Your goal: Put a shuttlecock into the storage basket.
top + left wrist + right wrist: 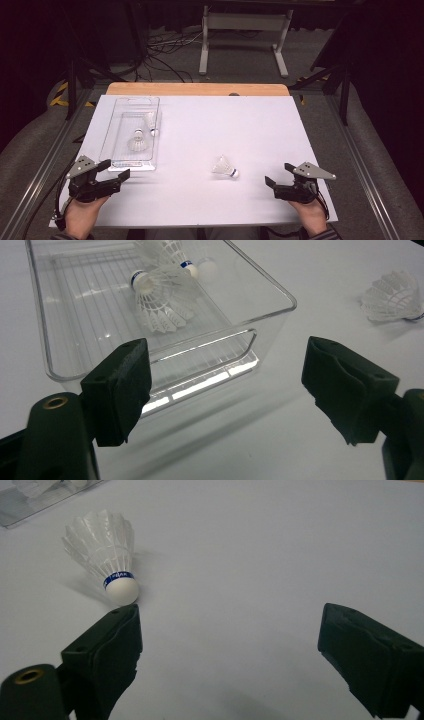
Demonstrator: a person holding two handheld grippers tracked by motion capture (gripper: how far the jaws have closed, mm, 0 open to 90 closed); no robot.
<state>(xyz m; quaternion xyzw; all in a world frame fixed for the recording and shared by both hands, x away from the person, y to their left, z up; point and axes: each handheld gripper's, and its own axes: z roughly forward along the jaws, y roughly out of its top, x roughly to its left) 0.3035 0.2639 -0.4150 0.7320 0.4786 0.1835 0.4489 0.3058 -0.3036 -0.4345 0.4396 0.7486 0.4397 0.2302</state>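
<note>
We hold our left gripper [121,172] low over the white table [240,130], just short of the near end of the clear plastic tray [111,132]. Its jaws stand wide apart with nothing between them. In the left gripper view the same gripper [225,385] faces the tray's [265,315] near corner, and two shuttlecocks lie inside it: one [157,302] on its side with its cork toward the far end, the other [172,252] behind it and touching it. From the high view we see those two in the tray's middle, one [137,142] nearer us and one [150,122] against the right wall.

Our right gripper [270,181] rests near the table's right front edge, jaws also spread open and empty. A third shuttlecock [224,167] lies loose on the table between the two grippers, nearer the right one and well apart from the tray. In the right gripper view the gripper [227,630] points past this shuttlecock [105,550], which lies on its side, white cork with a blue band turned toward us, just beyond the left jaw and not touching it.
</note>
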